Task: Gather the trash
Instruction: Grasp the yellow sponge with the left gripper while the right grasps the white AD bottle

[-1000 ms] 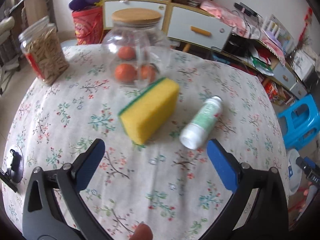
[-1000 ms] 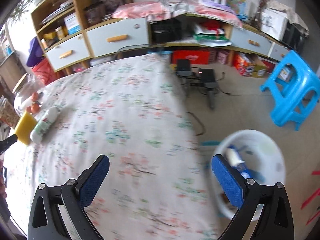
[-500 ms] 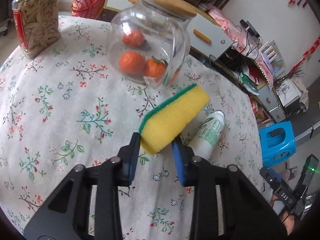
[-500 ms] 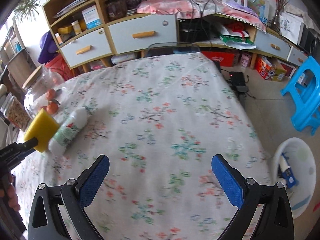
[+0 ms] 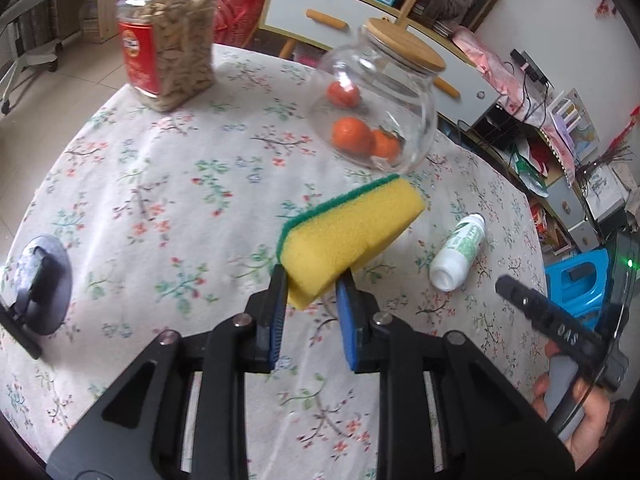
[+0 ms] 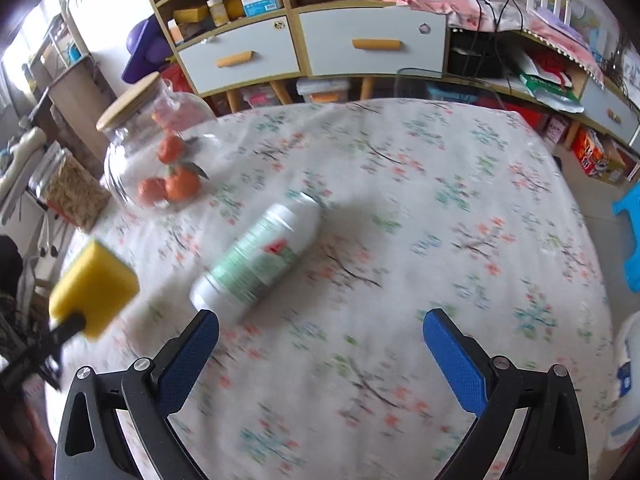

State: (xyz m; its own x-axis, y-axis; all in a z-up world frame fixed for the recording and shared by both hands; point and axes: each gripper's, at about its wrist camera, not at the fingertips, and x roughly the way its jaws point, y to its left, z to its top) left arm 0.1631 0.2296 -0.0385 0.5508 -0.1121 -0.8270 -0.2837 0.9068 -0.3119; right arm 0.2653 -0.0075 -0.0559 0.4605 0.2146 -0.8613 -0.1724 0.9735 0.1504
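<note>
My left gripper (image 5: pixel 312 284) is shut on a yellow sponge (image 5: pixel 348 236) with a green scouring layer and holds it above the flowered tablecloth. The sponge also shows in the right wrist view (image 6: pixel 94 288), at the left, on the left gripper's tip. A white bottle with a green label (image 6: pixel 258 258) lies on its side on the cloth; it also shows in the left wrist view (image 5: pixel 460 258), right of the sponge. My right gripper (image 6: pixel 320 338) is open and empty, just in front of the bottle and slightly to its right.
A glass jar with a wooden lid and oranges inside (image 5: pixel 376 108) and a plastic jar of snacks (image 5: pixel 168 40) stand at the far side. A black round object (image 5: pixel 38 284) sits at the left table edge. A white bin (image 6: pixel 626 384) is on the floor right. A blue stool (image 5: pixel 580 284) is beyond the table.
My left gripper closed on the sponge and lifted it off the cloth. My right gripper swung left from the floor bin toward the white bottle and is now close to it.
</note>
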